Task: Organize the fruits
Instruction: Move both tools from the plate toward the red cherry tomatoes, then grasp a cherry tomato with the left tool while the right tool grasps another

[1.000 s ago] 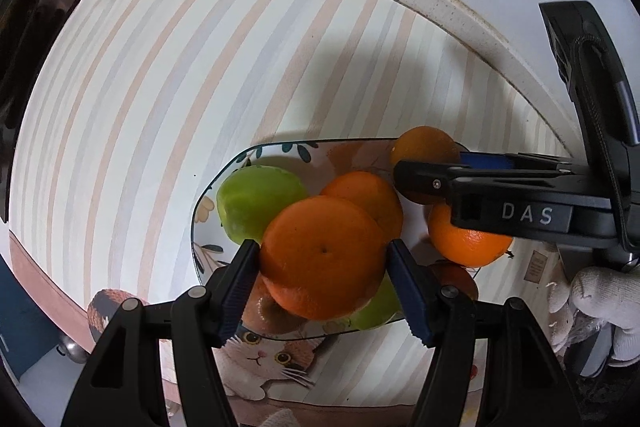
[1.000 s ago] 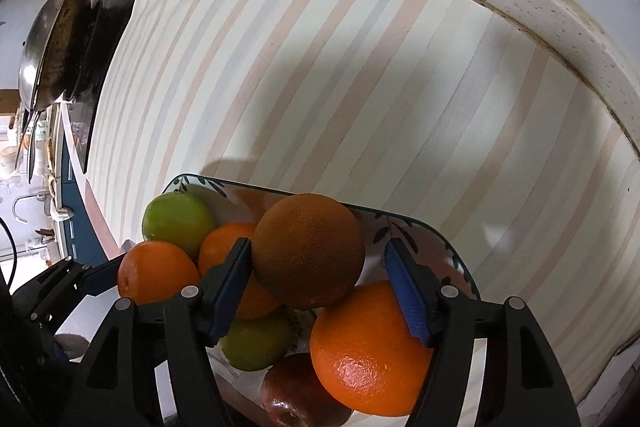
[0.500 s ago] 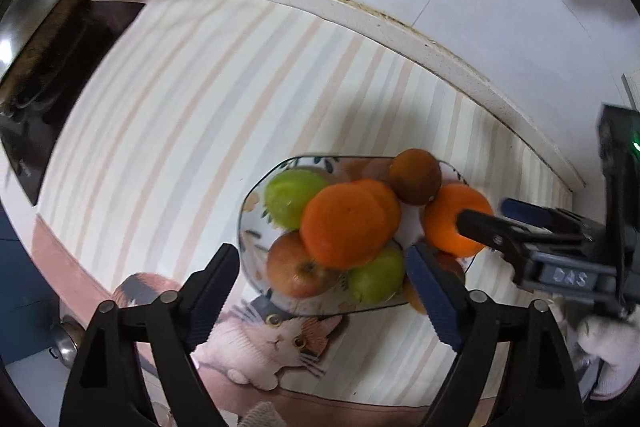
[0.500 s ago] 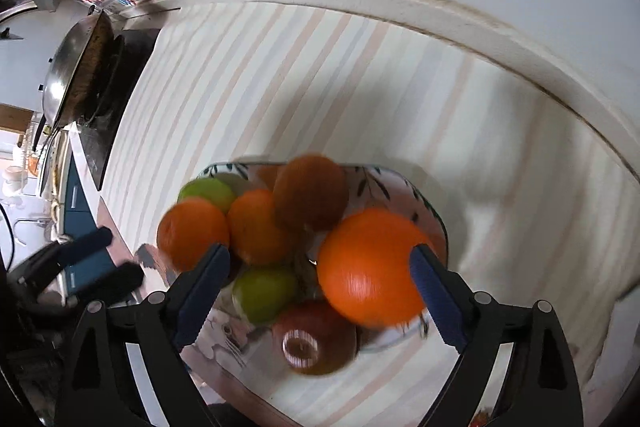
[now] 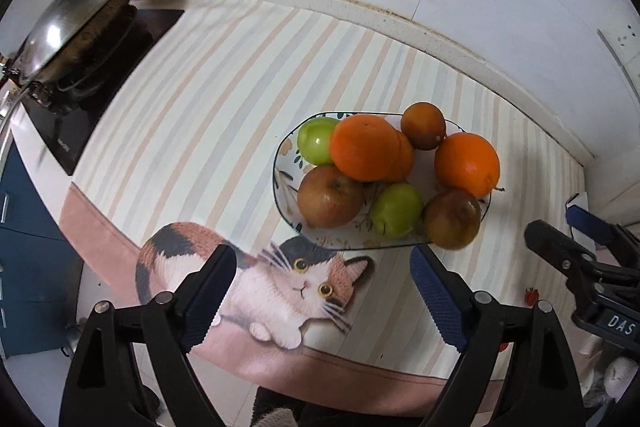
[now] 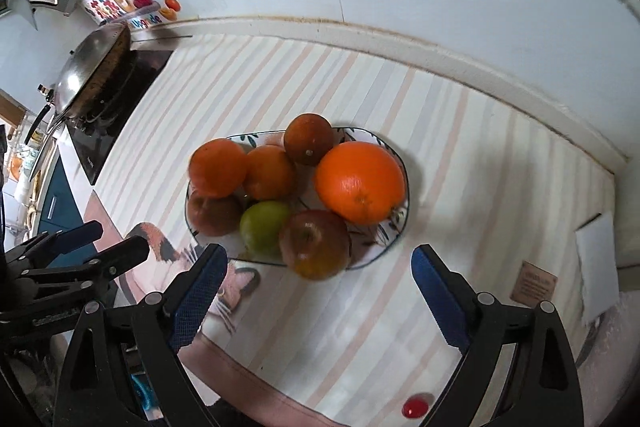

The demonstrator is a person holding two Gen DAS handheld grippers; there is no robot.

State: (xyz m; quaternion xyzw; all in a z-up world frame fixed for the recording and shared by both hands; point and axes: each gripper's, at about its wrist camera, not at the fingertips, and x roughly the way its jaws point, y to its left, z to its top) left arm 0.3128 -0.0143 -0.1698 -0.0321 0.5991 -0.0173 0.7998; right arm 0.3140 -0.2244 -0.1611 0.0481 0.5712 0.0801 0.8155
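A patterned plate (image 5: 285, 155) (image 6: 394, 239) on the striped mat holds a pile of fruit: several oranges, with one big orange (image 5: 467, 163) (image 6: 359, 182), a dark orange (image 5: 423, 125) (image 6: 309, 139), green apples (image 5: 316, 146) (image 6: 264, 227) and red apples (image 5: 330, 195) (image 6: 315, 243). My left gripper (image 5: 320, 299) is open and empty, above the mat's cat picture, short of the plate. My right gripper (image 6: 318, 297) is open and empty, short of the plate's near edge. Each gripper shows at the edge of the other's view.
A wok (image 5: 68, 27) (image 6: 88, 71) sits on a black stove (image 5: 100, 87) at the far left. A raised white counter rim (image 5: 400, 23) and a tiled wall run behind the mat. A white sheet (image 6: 596, 267) and a brown tag (image 6: 534, 283) lie at the right.
Both grippers opened, left their oranges on the plate's pile and drew back up and away from the plate.
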